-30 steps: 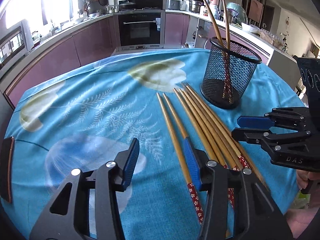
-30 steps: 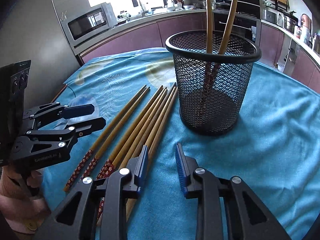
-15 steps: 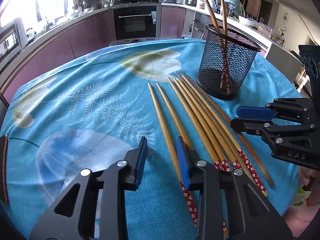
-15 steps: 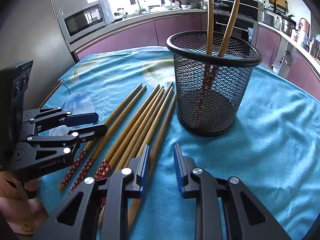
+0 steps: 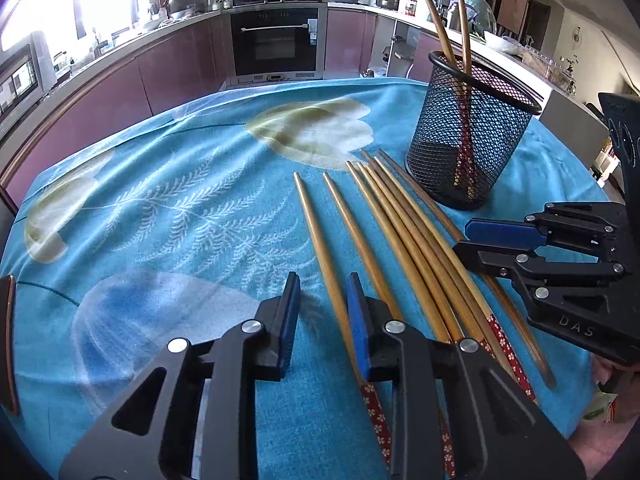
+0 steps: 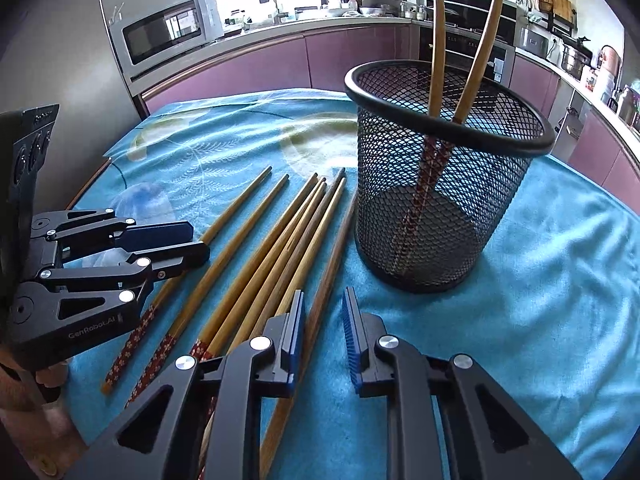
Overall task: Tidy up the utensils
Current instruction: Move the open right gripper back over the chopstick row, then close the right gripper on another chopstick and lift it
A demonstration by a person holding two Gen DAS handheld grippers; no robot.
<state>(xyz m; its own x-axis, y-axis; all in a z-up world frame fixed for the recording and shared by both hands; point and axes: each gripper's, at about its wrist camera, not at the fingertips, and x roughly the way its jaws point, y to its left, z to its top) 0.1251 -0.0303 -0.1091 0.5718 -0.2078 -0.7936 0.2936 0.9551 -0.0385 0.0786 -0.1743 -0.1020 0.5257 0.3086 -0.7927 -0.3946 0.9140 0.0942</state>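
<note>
Several bamboo chopsticks (image 5: 404,236) with red flowered ends lie side by side on the blue tablecloth, also in the right wrist view (image 6: 276,248). A black mesh holder (image 5: 468,140) (image 6: 440,184) stands upright beside them with two chopsticks (image 6: 464,40) in it. My left gripper (image 5: 322,300) is open and low over the leftmost chopstick (image 5: 320,248), which runs between its fingers. My right gripper (image 6: 322,312) is open around the rightmost chopstick (image 6: 328,264), near the holder's base. Neither grips anything.
The round table's blue floral cloth (image 5: 160,208) drops off at its edges. Kitchen counters, an oven (image 5: 276,40) and a microwave (image 6: 164,32) lie beyond. Each gripper shows in the other's view: the right one (image 5: 560,272), the left one (image 6: 100,260).
My left gripper has narrowed its opening and shifted onto the leftmost chopstick. My right gripper has edged forward over the rightmost chopstick. The chopsticks have not moved.
</note>
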